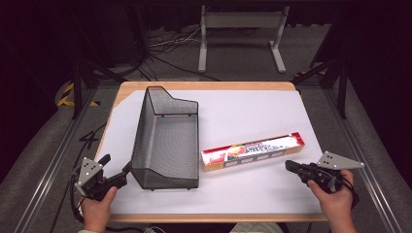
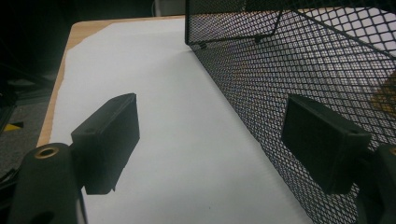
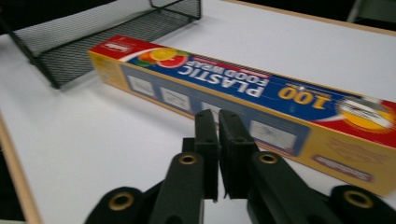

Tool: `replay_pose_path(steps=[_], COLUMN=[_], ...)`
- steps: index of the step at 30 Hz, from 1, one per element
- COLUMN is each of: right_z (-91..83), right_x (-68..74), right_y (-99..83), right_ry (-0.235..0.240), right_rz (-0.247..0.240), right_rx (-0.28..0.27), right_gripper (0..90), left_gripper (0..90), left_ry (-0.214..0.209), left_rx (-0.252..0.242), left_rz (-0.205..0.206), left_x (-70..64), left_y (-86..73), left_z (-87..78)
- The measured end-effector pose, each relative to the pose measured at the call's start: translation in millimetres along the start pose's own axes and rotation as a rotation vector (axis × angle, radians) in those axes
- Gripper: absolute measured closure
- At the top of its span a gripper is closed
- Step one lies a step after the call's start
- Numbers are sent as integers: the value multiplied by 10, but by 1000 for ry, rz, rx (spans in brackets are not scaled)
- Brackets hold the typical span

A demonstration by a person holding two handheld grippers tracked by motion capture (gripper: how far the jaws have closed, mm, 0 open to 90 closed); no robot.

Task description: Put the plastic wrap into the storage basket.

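Black mesh basket (image 1: pixel 165 141) sits left of centre on the table (image 1: pixel 252 189) in the high view; the wrap box (image 1: pixel 252 152) lies at its 3 o'clock, lettering unreadable. Left gripper (image 2: pixel 210 140) view: jaws spread, one against the mesh. Right gripper (image 3: pixel 218 140) view: jaws nearly pressed together, the box at 12 o'clock reading "PLASTIC FOOD WRAP" and "100", its right end cut off.

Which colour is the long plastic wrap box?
Long cardboard wrap box: blue top, yellow side, red ends; clearest in right gripper view.
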State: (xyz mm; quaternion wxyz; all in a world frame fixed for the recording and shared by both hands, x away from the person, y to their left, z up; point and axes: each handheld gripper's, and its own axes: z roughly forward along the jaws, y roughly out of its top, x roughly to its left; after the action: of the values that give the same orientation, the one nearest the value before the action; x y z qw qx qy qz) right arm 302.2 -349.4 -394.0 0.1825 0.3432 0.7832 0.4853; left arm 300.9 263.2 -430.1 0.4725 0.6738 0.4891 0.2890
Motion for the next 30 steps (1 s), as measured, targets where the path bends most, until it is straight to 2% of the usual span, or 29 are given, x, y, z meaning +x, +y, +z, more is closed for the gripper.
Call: replay_pose_path(steps=[5, 7, 18, 30], right_z=[90, 115, 455, 706], right_x=[144, 170, 489, 664], right_y=[152, 179, 477, 638], right_ry=[69, 81, 212, 289], right_rz=[-27, -31, -97, -124], right_rx=[5, 5, 8, 32], right_gripper=[900, 900, 900, 900], left_gripper=[201, 201, 202, 204], left_ry=[0, 0, 1, 4], left_rx=[-2, -1, -3, -1], left_rz=[-3, -1, 0, 1], left_x=[7, 4, -1, 1], left_y=[-1, 1, 3, 1], left_z=[-2, -3, -1, 7])
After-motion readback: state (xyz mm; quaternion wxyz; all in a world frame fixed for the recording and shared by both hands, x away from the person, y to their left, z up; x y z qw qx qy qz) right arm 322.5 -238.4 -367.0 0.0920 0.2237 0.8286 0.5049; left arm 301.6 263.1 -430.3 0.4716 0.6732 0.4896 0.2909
